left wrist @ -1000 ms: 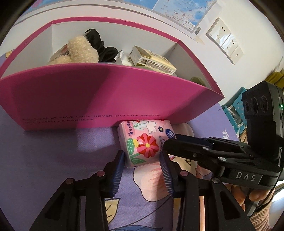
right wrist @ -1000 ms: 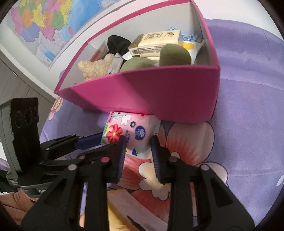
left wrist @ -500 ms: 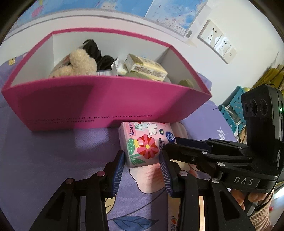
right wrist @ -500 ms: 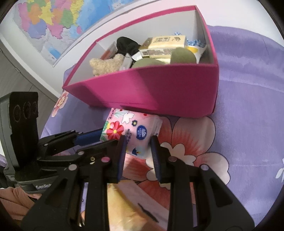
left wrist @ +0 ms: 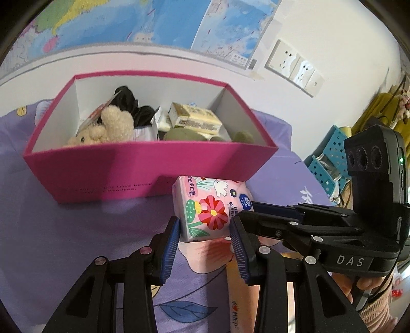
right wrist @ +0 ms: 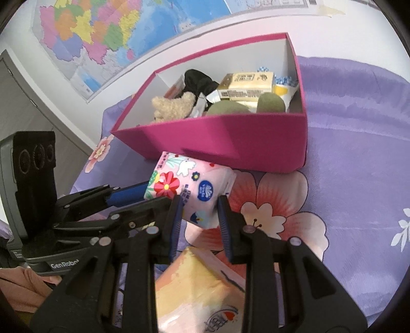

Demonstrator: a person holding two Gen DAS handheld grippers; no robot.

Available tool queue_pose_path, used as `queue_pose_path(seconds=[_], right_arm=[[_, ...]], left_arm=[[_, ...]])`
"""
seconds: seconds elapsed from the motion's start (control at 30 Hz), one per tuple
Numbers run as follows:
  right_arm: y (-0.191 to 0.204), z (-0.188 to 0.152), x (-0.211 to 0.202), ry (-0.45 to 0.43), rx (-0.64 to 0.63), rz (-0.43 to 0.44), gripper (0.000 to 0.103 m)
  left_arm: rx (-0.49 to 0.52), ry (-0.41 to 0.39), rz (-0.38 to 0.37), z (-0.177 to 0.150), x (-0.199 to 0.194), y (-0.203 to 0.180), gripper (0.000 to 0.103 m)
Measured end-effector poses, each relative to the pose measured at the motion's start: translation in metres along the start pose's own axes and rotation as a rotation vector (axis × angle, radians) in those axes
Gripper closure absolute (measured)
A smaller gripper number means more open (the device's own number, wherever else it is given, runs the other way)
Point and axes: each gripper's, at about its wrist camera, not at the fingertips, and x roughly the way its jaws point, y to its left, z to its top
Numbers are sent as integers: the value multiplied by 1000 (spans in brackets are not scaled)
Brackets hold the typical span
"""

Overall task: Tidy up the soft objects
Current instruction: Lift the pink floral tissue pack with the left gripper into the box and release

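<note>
Both grippers clamp one pink floral tissue pack (left wrist: 205, 207), left gripper (left wrist: 203, 231) and right gripper (right wrist: 200, 212) on adjacent ends, lifted just before the magenta box (left wrist: 143, 166) on the purple flowered sheet (right wrist: 358, 179), wall map (left wrist: 153, 23) behind.

Both rigs are chunky black plastic. The left gripper (left wrist: 205, 230) has blue ribbed pads (left wrist: 170, 247) and silver rivets along its arms; the right gripper (right wrist: 200, 212) looks identical. One body reads "DAS" in white, the other "GenRobot"-ish. Each carries a three-lens black camera block, one with a green LED. Pinkish sleeve (left wrist: 379, 313) at the wrist.
</note>
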Motion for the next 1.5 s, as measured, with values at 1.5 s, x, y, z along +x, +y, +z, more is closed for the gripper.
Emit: queue_pose_path(seconds=[1.5], right_arm=[[36, 17, -55, -171, -75, 9, 72]], left_arm=[[92, -151, -34, 27, -66, -18, 64]])
